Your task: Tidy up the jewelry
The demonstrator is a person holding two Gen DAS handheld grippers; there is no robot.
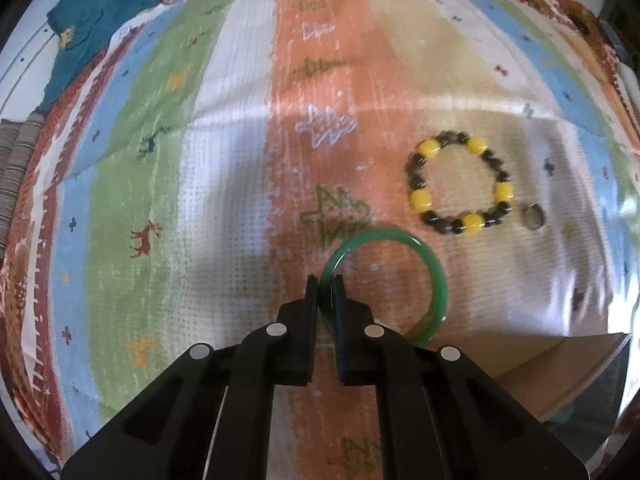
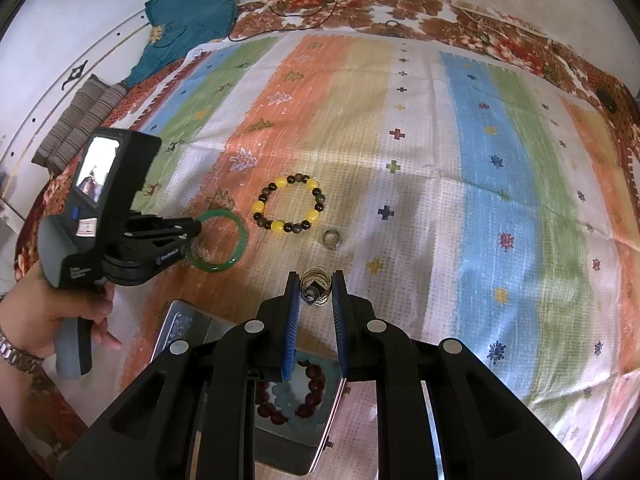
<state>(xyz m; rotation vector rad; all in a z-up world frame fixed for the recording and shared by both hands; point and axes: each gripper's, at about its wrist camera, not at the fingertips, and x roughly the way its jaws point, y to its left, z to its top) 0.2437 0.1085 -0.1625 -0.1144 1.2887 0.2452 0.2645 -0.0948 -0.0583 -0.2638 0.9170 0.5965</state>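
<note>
Landmark: open jewelry box point(image 2: 298, 412), lying on the striped bedspread point(image 2: 440, 160), directly under the right tool.
Left tool point(image 1: 325, 280): closing on the rim of the green bangle point(image 1: 434, 280), one finger inside the ring and one outside; the bangle is sitting up and to the left of the box, and whether it is resting on the cloth or lifting I cannot tell.
Right tool point(image 2: 316, 280): hanging over the box with fingers parted, framing a gold ring cluster point(image 2: 316, 285) just beyond the box's far edge; not gripping it, as far as the views are showing.
Beaded bracelet point(image 2: 290, 204): yellow and dark beads, lying farther out from the box, past the bangle.
Small ring point(image 2: 331, 239): lying between the beaded bracelet and the box.
In the box: a dark red bead bracelet point(image 2: 316, 388) and a pale bead string point(image 2: 286, 398) are sitting inside.
Progress: looking partway done, judging by two pieces boxed and four waiting outside.
Remaining: bangle, gold cluster, beaded bracelet and small ring needing to go in.
</note>
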